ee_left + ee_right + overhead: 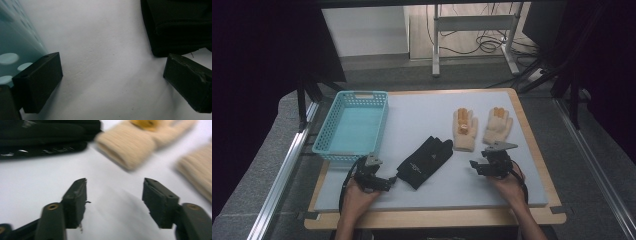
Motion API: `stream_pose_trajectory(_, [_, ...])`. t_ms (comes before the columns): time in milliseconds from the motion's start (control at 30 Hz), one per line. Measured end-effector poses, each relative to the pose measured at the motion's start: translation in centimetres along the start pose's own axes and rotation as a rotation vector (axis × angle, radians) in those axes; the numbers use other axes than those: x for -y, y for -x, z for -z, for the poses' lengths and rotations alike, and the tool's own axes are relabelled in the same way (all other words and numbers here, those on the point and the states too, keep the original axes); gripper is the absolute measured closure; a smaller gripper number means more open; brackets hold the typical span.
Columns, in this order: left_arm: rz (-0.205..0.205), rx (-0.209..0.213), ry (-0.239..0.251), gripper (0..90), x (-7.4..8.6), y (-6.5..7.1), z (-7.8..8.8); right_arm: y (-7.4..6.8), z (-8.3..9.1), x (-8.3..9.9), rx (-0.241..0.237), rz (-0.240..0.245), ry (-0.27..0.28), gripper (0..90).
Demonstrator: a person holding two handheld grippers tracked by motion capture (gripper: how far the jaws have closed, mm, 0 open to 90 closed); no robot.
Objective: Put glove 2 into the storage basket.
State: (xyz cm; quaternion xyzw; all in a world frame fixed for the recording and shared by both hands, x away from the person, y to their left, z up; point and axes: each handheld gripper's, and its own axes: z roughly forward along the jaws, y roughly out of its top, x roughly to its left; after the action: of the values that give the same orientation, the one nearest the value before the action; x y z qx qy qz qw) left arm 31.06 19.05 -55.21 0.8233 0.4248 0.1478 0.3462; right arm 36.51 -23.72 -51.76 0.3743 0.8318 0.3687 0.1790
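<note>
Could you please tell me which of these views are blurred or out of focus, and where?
Right gripper view: smeared throughout, the cream knitted gloves softest. Left gripper view: the turquoise perforated plastic basket at the edge is out of focus, the folded black fabric gloves read dark with little detail. High view: evenly lit and sharp, dark corners.

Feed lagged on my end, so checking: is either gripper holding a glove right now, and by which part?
Nothing is held. The left gripper is open over bare mat beside the black glove; the right gripper is open, short of the beige gloves.
</note>
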Motion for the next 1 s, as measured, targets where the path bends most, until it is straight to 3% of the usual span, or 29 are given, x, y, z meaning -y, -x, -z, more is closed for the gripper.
stream_pose_trajectory(233, [0.001, 0.000, 0.000, 2.7, 0.0, 0.0, 0.0, 1.8, 0.2, 1.6, 0.072, -0.024, -0.014, 25.1])
stream_pose_trajectory(700, [-0.001, 0.000, 0.003, 3.9, 0.1, 0.2, 0.2, 1.9, 0.0, 1.8, 0.084, -0.031, -0.022, 19.8])
stream_pose_trajectory(800, [-0.009, 0.039, -0.010, 4.5, -0.1, 0.5, 0.6, 1.9, 0.0, 1.8, 0.086, -0.030, -0.022, 19.7])
stream_pose_trajectory(1000, [-0.013, 0.107, 0.035, 2.8, -1.7, 1.8, 1.7, 1.8, 0.0, 1.8, 0.088, -0.028, -0.022, 19.7])
